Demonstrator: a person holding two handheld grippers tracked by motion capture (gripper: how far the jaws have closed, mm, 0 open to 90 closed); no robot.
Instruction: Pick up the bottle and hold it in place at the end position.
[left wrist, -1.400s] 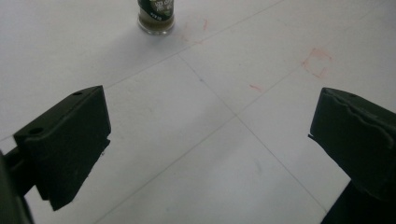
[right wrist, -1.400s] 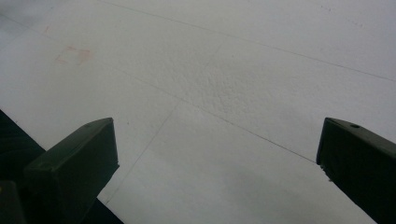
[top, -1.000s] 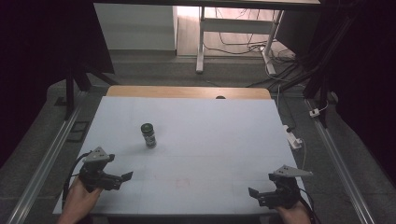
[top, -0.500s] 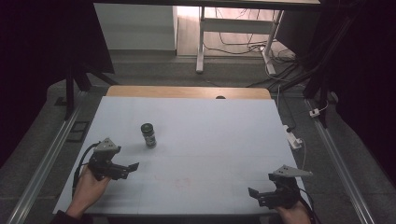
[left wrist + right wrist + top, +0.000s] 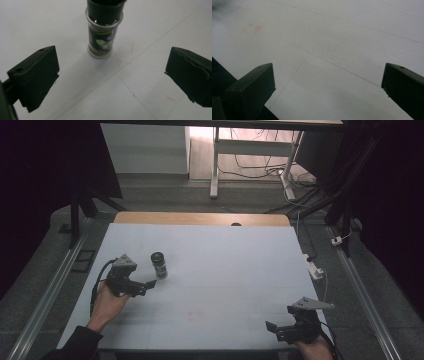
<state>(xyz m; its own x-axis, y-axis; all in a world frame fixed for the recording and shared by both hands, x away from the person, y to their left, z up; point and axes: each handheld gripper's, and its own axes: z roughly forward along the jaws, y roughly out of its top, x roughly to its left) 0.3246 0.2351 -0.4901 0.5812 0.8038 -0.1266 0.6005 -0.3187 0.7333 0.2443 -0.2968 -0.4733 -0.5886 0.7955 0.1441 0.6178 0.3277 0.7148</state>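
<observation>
Your left gripper (image 5: pixel 148 285) has moved up the table since 1 s ago, from the near-left edge to a spot just near & left of the little jar (image 5: pixel 159 264). Your right gripper (image 5: pixel 274 327) has stayed put at the near-right edge, and the jar has not moved either.

Left gripper: jaws wide apart, w/ nothing between them & touching nothing. In the left gripper view the jar (image 5: pixel 104 27) stands a bit past the jaw tips, about mid-way across the gap but not inside it. Your left hand (image 5: pixel 107 302) holds the gripper from behind, and its black cable loops out on the left side.

Right gripper: jaws wide apart too, holding nothing. In the right gripper view you see bare white table top (image 5: pixel 342 45) between them, w/ thin lines and a faint pink mark on it. The left jaw in that view hangs over the dark table edge. A grey 3-corner plate sits on top of this gripper in the high view.

The jar stands upright on the white table (image 5: pixel 225 270), in the left half, about mid-way btw near & far. It has a black cap, clear glass sides & a dark label w/ a green & white picture. Some dark stuff shows inside just under the cap; you can't tell what it is, or how full the jar is, since the label hides the rest.

The 2 grippers are well apart, one on each side of the table.
</observation>
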